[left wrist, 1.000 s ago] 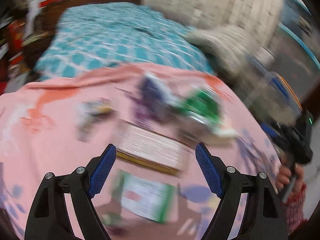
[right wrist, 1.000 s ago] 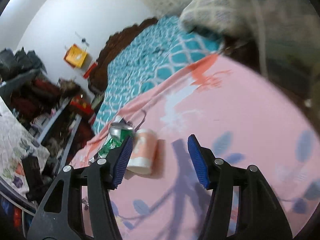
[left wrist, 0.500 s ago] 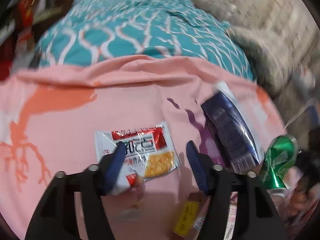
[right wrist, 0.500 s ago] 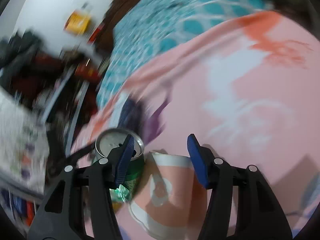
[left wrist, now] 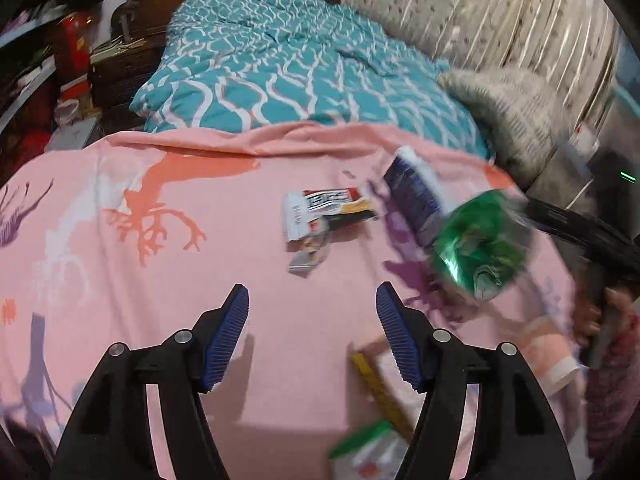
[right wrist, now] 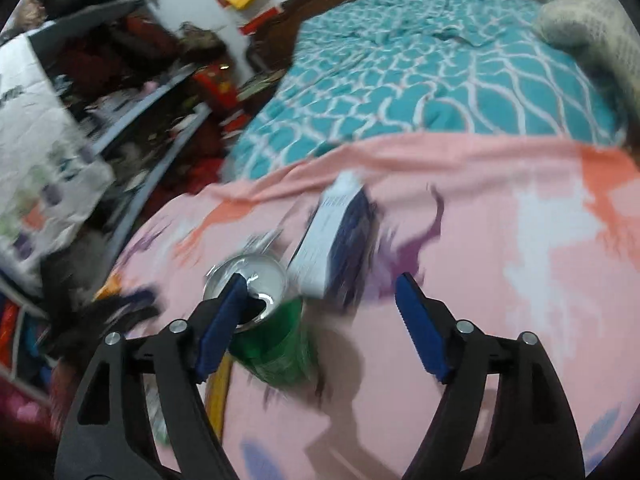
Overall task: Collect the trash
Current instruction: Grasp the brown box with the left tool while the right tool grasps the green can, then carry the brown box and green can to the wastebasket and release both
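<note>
Both views blurred; detail on small items is limited.

Left hand-held gripper (left wrist: 312, 332): pads spread apart, nothing between them, over bare pink bedsheet (left wrist: 120, 280) in the lower centre of the left view. Right hand-held gripper (right wrist: 320, 320): pads also wide apart, holding nothing. Its left pad overlaps the rim of the green can (right wrist: 264, 320) in the lower centre of the right view; contact or only in front, cannot tell.

Trash positions: green can (left wrist: 480, 248) at right of the left view, apparently tilted. Dark blue carton (left wrist: 416, 196) just beside it, upper right. Red-and-white snack wrapper (left wrist: 328, 208) at centre. Yellow-edged box (left wrist: 380, 384) and green-white packet (left wrist: 368, 452) at lower right.

Risks, as judged:
- Can stands off-centre of the right gripper's gap. Closing now would likely clip the rim and topple it on the soft sheet.
- Can may roll into the carton.
- Wrapper lies flat; pads could pinch sheet fabric with it.
- The two grippers work near each other; collision possible.
</note>
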Demonstrator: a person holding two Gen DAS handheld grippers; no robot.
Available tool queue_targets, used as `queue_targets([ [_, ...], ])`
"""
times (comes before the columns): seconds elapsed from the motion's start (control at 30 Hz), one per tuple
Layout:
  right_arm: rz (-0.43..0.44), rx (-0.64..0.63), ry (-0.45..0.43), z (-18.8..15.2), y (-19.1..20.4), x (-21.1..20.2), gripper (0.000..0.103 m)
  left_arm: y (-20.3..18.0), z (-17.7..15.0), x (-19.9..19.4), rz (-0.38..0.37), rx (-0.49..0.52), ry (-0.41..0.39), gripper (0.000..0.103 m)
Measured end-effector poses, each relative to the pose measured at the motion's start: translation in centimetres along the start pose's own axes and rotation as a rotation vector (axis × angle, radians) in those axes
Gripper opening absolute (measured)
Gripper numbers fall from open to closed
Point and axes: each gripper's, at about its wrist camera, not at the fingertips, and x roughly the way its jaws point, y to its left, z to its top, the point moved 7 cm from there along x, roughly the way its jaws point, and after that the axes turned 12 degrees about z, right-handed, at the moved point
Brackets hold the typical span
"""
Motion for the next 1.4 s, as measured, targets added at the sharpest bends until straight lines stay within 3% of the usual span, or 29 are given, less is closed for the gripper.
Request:
queue_targets([
  [0.03,-0.017,0.009,0.002,1.1,-0.2,1.6,0.078,-0.4,-0.2,-0.6,-0.014,-0.012,-0.006,0.063],
  [0.1,-0.031,0.016,0.010,2.1,-0.1,3.4,0.079,-1.4,-1.0,-1.2,-0.049,-0.038,-0.002,0.073],
  [0.2,-0.043,0.007,0.034,2.9,0.3,5.8,0.080,-5.1,-2.7,-0.5,-0.074,0.006,0.053,0.075],
  [0.37,0.057,0.009,0.099,1.4,2.6,6.2,0.081,-8.8,-5.8,2.4,-0.046,0.061,0.153,0.084],
  [0.43,0.087,-0.017,0.125,0.4,3.6,5.8,0.084,-9.4,-6.1,3.2,-0.006,0.078,0.147,0.086],
  [0.57,0.103,-0.013,0.128,-0.8,3.6,4.6,0.087,-9.6,-6.1,3.4,0.079,0.121,0.102,0.071],
  [0.73,0.176,0.058,0.115,-1.8,3.4,3.7,0.087,-8.6,-6.3,2.6,0.043,0.111,0.097,0.064],
  [0.8,0.238,0.084,0.081,-2.0,3.7,2.8,0.087,-7.8,-6.0,2.3,0.005,0.073,0.101,0.062],
  [0.9,0.262,0.089,0.044,-2.0,3.6,1.6,0.087,-6.6,-4.6,1.4,-0.015,0.023,0.070,0.061],
  [1.13,0.206,0.069,0.078,-2.6,2.4,1.8,0.084,-7.4,-2.0,1.0,-0.068,0.017,0.029,0.061],
  [1.27,0.149,0.079,0.126,-2.9,1.4,3.9,0.078,-7.8,-0.7,3.5,-0.102,-0.020,0.079,0.061],
  [1.4,0.186,0.129,0.125,-2.5,0.9,4.8,0.075,-6.9,0.2,5.4,-0.107,-0.067,0.108,0.060],
])
